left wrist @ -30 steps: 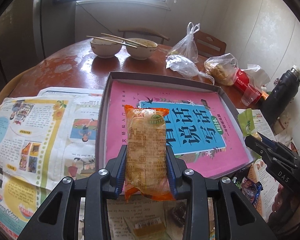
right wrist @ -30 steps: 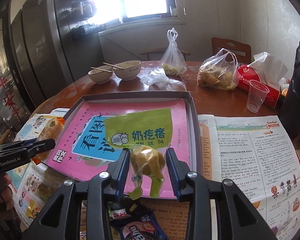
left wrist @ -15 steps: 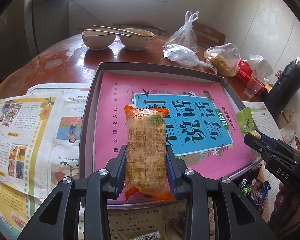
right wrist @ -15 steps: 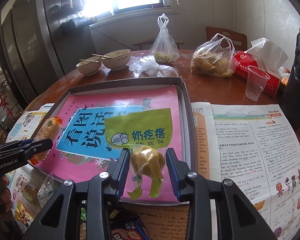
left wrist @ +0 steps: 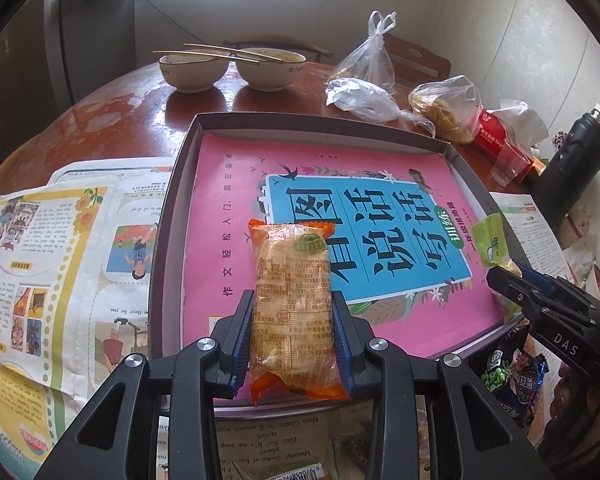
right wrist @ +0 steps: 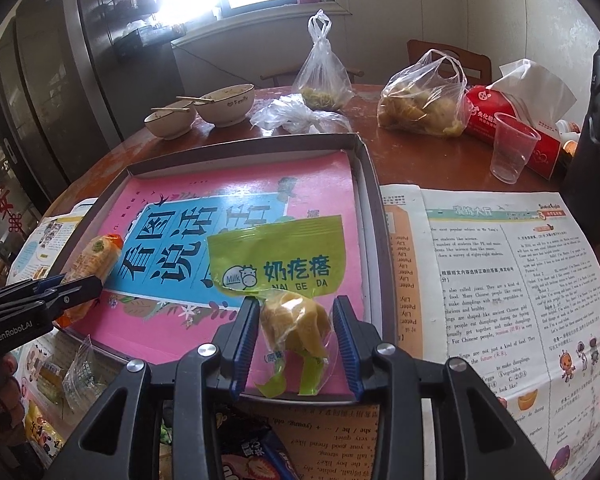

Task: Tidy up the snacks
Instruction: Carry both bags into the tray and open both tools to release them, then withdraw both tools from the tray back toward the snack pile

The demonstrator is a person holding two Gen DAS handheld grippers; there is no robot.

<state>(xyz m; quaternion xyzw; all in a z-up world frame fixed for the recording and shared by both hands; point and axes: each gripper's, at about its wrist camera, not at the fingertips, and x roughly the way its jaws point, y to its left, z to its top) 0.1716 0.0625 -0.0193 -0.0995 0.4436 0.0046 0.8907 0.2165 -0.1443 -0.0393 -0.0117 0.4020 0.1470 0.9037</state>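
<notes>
Both packets advanced over tray [left wrist: 168, 216], bowls [left wrist: 192, 68] beyond

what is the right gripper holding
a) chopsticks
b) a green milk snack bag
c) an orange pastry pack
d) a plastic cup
b: the right gripper is shut on the green snack bag, above the tray; the orange pack is in the left gripper.

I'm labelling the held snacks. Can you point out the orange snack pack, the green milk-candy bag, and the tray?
orange snack pack [left wrist: 290, 280]: left wrist view, wrapper middle.
green milk-candy bag [right wrist: 278, 262]: right wrist view, printed label.
tray [right wrist: 374, 200]: right wrist view, right rim.
</notes>
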